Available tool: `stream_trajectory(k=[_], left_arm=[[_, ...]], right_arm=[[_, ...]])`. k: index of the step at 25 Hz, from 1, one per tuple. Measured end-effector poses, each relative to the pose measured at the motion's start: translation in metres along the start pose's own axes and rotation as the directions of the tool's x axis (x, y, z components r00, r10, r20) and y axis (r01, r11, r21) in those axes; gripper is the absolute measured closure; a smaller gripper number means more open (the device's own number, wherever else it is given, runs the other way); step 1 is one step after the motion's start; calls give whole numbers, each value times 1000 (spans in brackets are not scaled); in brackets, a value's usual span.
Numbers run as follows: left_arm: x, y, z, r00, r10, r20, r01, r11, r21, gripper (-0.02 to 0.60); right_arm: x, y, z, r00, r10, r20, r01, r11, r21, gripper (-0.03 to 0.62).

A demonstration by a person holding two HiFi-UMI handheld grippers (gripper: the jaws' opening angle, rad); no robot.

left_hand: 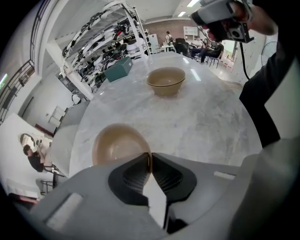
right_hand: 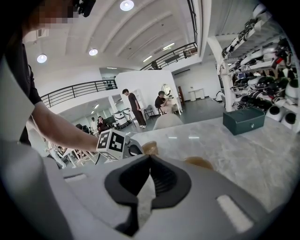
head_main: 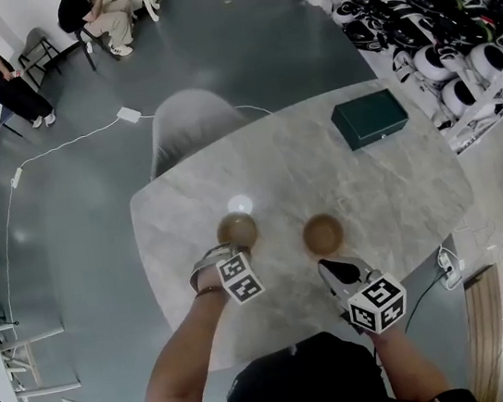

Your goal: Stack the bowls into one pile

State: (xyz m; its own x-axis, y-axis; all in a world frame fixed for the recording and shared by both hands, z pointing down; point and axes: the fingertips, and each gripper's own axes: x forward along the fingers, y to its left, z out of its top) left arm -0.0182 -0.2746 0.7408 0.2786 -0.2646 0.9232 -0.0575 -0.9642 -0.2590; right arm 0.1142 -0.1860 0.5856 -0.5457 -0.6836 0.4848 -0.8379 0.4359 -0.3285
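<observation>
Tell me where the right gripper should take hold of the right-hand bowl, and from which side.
Pinch the right bowl by its rim on the side nearest the right gripper, coming down from above, one jaw inside, one outside. It stands upright, open-topped, thin-walled and probably too wide to span. Its jaws are shut; open them first.
</observation>
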Motion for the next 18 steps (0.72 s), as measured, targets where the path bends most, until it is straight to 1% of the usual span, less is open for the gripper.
stream_trajectory(k=[5, 8, 11, 14, 18], left_arm=[[-14, 6, -4, 999, 20, 39, -18, 999, -48, 560], [-24, 5, -11, 998, 37, 55, -33, 997, -73, 560], [-40, 3, -22, 995, 59, 75, -50, 992, -115, 560], [-58, -1, -32, 990, 87, 109, -69, 986, -153, 560], [-89, -7, -38, 980, 117, 159, -89, 981, -173, 560]], right_arm=[[-3, 11, -2, 1000, -12, -4, 12, 1000, -18, 589], [-4, 23, -2, 1000, -14, -3, 14, 1000, -26, 589], [-5, 38, -1, 1000, -11, 1, 11, 999, -39, 589], [-4, 54, 1, 1000, -10, 7, 10, 999, -53, 589], [-5, 75, 5, 1000, -13, 19, 15, 997, -70, 589]])
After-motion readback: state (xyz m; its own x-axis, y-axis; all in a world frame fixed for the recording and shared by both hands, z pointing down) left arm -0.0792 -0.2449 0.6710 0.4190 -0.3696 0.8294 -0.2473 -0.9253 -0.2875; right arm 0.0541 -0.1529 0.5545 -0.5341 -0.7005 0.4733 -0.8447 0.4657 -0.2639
